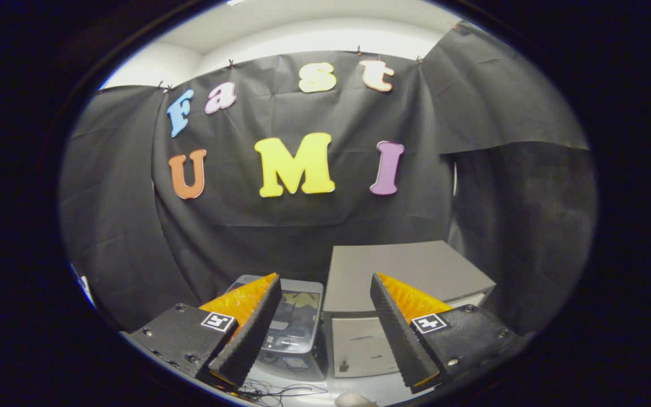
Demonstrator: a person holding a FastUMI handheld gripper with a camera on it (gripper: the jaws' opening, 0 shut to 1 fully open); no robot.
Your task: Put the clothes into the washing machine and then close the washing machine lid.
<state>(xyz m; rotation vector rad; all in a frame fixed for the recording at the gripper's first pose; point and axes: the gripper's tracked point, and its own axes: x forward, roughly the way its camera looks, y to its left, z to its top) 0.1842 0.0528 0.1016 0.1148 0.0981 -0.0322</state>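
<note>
My gripper is open, with a wide gap between its fingers and nothing held. Below and beyond the fingers stands a small washing machine with a dark glossy top lid that lies flat. It sits just behind my left finger. A pale rounded scrap, maybe cloth, shows at the floor between the fingers, too small to tell what it is.
A grey box-like cabinet with a flat top stands right of the washing machine, its pale front panel facing me. Thin dark cables lie on the light floor in front. Black cloth walls close off the back and both sides.
</note>
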